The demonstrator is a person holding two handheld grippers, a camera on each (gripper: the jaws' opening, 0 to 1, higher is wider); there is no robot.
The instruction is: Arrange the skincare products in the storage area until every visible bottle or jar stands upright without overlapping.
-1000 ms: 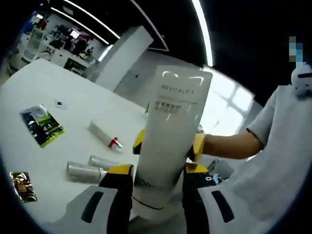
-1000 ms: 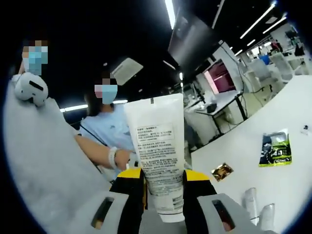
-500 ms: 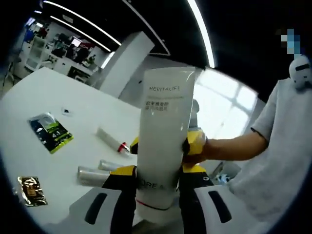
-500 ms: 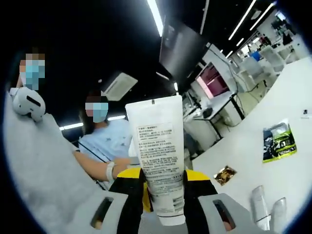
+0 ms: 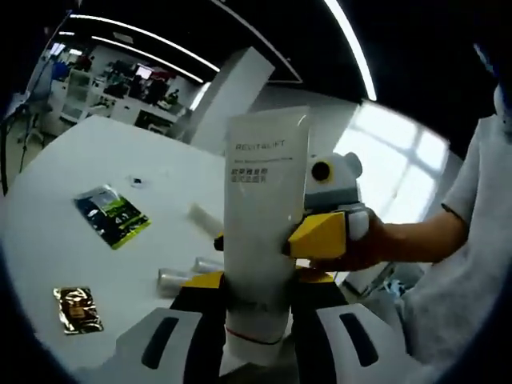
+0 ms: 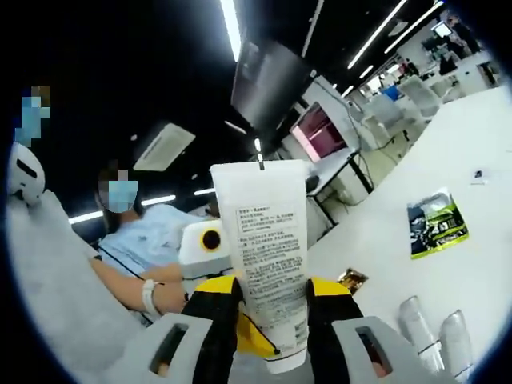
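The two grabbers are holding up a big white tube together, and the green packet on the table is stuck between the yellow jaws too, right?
Not quite. Both the left gripper and the right gripper do clamp the white tube, but the green packet is not in any jaws. The left gripper view shows it lying flat on the white table, apart from the tube.

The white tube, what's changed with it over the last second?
Little has changed: the white tube stays held cap-down by both tongs, left and right. The views have swung, bringing the other tongs' body more into sight. The packets and tubes on the table lie as before.
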